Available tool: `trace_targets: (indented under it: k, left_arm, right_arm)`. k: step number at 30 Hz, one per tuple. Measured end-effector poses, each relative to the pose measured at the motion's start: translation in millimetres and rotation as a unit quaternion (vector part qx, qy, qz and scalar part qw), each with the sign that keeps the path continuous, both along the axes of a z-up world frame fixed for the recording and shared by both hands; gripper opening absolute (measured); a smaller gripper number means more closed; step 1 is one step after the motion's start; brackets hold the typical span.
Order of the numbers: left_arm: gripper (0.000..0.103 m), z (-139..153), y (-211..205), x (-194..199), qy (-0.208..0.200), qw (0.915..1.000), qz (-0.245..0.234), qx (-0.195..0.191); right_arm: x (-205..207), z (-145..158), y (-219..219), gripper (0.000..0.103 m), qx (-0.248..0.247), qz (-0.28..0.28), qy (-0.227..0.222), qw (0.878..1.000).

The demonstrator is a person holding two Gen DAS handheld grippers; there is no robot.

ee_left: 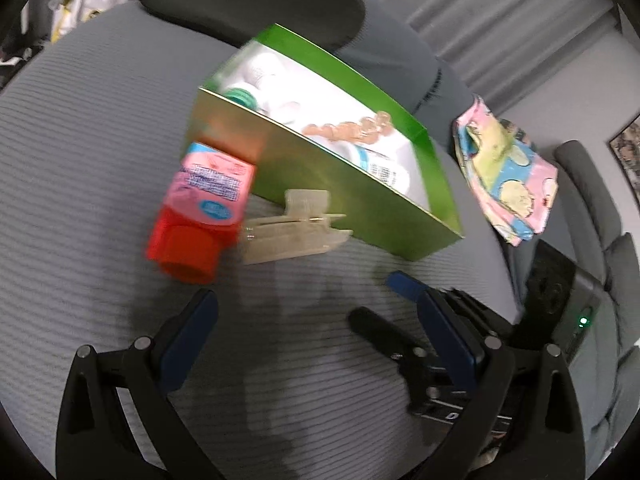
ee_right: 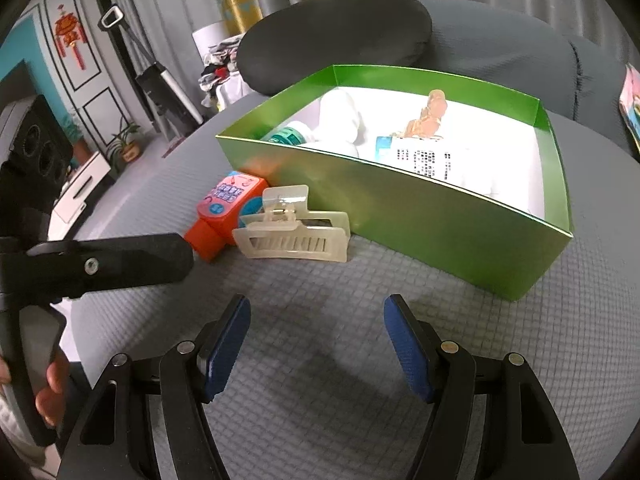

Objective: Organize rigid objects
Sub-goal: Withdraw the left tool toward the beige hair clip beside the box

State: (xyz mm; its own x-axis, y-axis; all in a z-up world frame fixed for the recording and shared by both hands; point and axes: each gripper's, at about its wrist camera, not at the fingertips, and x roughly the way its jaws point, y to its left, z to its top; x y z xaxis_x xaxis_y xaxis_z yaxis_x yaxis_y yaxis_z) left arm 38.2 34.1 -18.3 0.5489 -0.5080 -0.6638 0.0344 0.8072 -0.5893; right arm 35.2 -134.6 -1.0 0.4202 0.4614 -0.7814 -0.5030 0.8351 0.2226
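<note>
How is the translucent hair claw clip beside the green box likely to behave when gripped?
The hair claw clip looks like hard plastic, so probably stiff and light. Its glossy surface and open teeth may let pads slip. Squeezing its raised tab end could spring it open; it lies flat, unlikely to roll.

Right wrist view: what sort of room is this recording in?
Probably a home living room: a grey ribbed fabric seat serves as work surface, with a red knot wall ornament and a potted plant behind.

Grey sofa [ee_right: 520, 60] before grey curtains [ee_left: 500, 8].
</note>
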Motion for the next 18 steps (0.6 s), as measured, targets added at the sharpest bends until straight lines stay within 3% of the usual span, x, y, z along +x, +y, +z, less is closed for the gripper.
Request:
trace_targets:
  k: [7,18]
  left_arm:
    - [0.099,-11.4,-4.0,20.7,0.01,0.9998,0.001,-0.018]
    - [0.099,-22.2,0.2,42.6,0.013,0.9998,0.008,-0.009]
  right_arm:
    - [16.4,-11.8,3.9,0.071,0.001,0.016,0.011,1.0]
    - [34.1,-20.4,15.1,0.071,0.007,0.04,0.018,0.999]
